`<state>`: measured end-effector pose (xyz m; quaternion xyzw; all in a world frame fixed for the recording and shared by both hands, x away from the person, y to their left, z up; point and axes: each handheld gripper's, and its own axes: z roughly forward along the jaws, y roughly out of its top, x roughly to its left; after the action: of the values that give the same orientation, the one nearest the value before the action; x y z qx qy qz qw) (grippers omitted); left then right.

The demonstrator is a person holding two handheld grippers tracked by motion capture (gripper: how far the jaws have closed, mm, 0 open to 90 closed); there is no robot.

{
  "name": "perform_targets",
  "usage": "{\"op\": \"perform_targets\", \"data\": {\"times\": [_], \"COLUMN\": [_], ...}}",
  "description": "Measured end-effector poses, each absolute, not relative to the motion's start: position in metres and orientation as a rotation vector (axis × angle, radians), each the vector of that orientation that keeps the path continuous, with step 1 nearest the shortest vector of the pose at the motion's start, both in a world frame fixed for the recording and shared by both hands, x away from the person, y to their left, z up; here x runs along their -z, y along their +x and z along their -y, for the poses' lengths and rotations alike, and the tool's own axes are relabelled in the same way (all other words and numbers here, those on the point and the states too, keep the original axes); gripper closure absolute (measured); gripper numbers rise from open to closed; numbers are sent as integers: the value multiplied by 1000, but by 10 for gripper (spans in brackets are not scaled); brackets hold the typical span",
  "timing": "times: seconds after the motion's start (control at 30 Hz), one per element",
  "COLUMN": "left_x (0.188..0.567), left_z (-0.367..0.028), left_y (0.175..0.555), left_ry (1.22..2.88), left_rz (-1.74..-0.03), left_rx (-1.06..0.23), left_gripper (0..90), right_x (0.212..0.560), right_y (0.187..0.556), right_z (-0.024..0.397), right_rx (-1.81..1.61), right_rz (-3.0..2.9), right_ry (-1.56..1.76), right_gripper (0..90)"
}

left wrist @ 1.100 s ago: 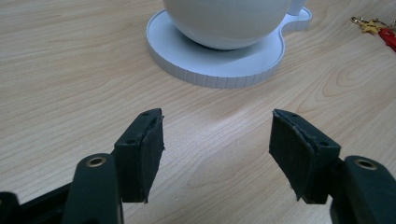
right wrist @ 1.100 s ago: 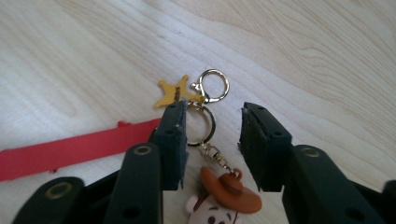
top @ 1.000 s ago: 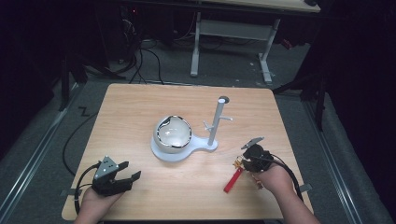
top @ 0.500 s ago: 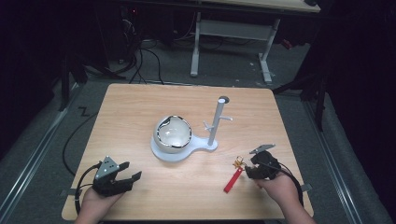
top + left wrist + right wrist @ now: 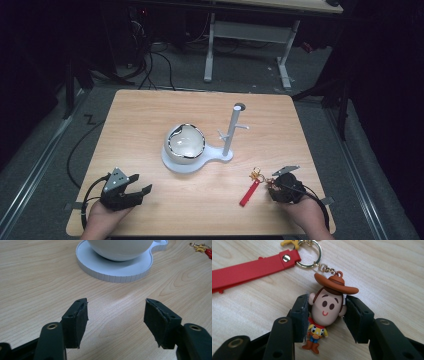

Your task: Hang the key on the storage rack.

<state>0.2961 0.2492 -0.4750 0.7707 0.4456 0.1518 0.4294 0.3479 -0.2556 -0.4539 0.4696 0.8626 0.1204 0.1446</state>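
We see a brown-hatted cowboy figure keychain (image 5: 325, 312) in a yellow shirt, its flat red strap (image 5: 249, 270), and a white round dish (image 5: 186, 142).

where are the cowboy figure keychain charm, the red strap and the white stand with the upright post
cowboy figure keychain charm (image 5: 327, 306): right gripper view, on its face
red flat strap (image 5: 249, 271): right gripper view, mid-length of the strap
white plastic stand with upright post (image 5: 231, 131): high view, middle of the post
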Motion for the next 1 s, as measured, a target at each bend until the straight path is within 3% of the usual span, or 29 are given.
{"op": "perform_targets", "data": {"times": [0.5,0.57,0.67,1.0], "left_x": [477,476,477,476], "left_z": [-248,-247,-246,-248], "left_y": [297,297,297,296], "left_ry": [1935,1938,1940,1937], "left_rz": [-1116,-1111,-1109,-1114], "left_rx": [-373,-372,-372,-374], "left_gripper": [363,362,362,362], "right_x": [442,439,435,427], "right_y": [317,312,311,330], "right_z": [294,298,296,265], "right_rx": [-316,-339,-378,-351], "right_rz": [-2474,-2471,-2459,-2528], "right_ry": [1406,1407,1408,1292], "right_gripper": [548,503,458,429]}}
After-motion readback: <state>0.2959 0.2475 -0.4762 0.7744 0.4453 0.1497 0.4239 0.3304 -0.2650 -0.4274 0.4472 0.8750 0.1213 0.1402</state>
